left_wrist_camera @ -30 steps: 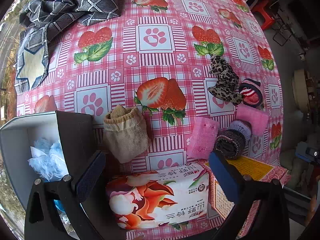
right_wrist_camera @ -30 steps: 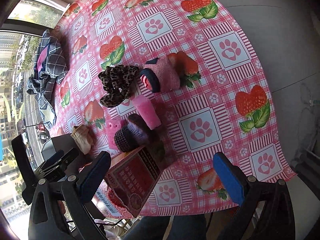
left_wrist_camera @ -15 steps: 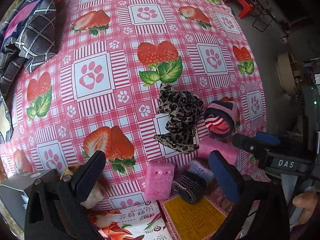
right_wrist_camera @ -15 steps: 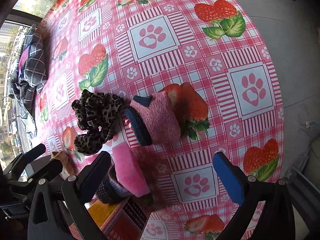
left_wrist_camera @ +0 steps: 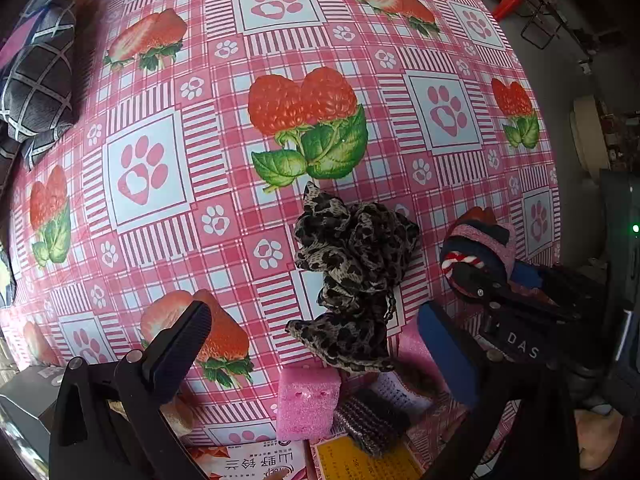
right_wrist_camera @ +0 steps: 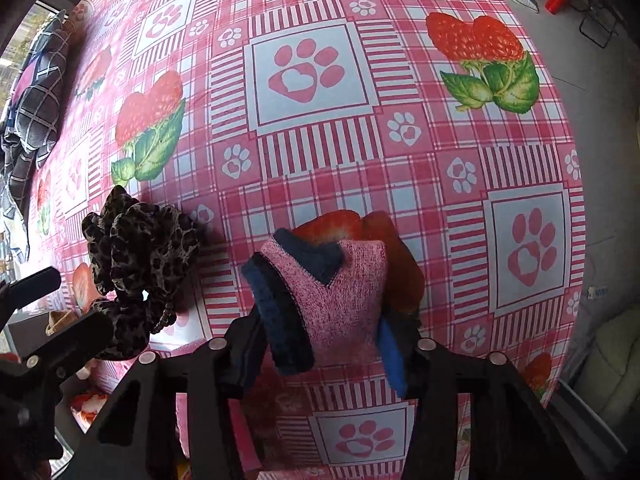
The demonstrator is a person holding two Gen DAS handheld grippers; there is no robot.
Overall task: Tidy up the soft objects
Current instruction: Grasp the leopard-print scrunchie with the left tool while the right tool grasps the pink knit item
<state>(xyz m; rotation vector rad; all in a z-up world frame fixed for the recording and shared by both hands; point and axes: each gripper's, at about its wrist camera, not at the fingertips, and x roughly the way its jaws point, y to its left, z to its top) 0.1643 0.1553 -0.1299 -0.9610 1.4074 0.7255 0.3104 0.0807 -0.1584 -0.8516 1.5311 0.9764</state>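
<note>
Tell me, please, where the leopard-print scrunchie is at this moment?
The leopard-print scrunchie lies on the tablecloth, centre in the left wrist view, ahead of the open left gripper, left of the pink sock.

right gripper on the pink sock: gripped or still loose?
Gripped. The right gripper has just closed; both pads press the rolled pink sock from either side.
</note>
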